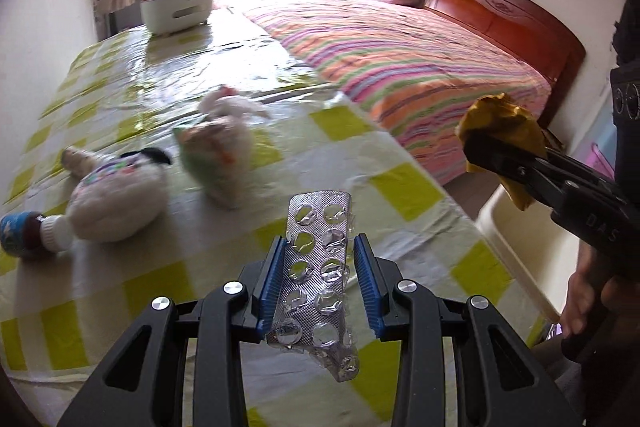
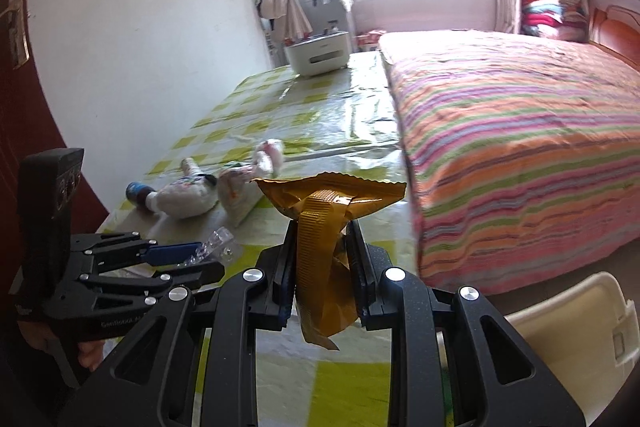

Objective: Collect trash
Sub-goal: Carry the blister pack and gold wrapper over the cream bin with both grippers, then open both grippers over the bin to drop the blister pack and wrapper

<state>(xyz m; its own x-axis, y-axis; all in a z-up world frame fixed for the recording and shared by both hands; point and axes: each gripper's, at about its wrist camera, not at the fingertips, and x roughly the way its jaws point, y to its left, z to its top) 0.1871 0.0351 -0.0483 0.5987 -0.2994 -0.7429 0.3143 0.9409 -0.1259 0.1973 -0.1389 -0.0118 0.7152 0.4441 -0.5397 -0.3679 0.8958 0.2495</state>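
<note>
Both bits of trash were already picked up: the empty blister pack (image 1: 316, 267) clamped in the left tongs (image 1: 320, 281), the gold wrapper (image 2: 326, 247) in the right tongs (image 2: 322, 267), so dropping into the cream bin (image 2: 576, 327) at near right was probably next, with other trash left on the counter (image 1: 400, 195).

We see an empty silver blister pack (image 1: 318, 263), its pockets popped and foil torn, standing on end between the blue pads of the left gripper (image 1: 320, 279) above the checked tablecloth, its lower end bent and crumpled. A crumpled gold snack wrapper (image 2: 326, 223) with a serrated top edge is pinched upright in the right gripper (image 2: 322, 267), its twisted lower part hanging below the pads. On the cloth beyond we note a tied white plastic bag of rubbish (image 1: 222, 147), a second white printed bag (image 1: 116, 203) beside it, and a small blue-labelled bottle (image 1: 28, 233) on its side touching that bag.
</note>
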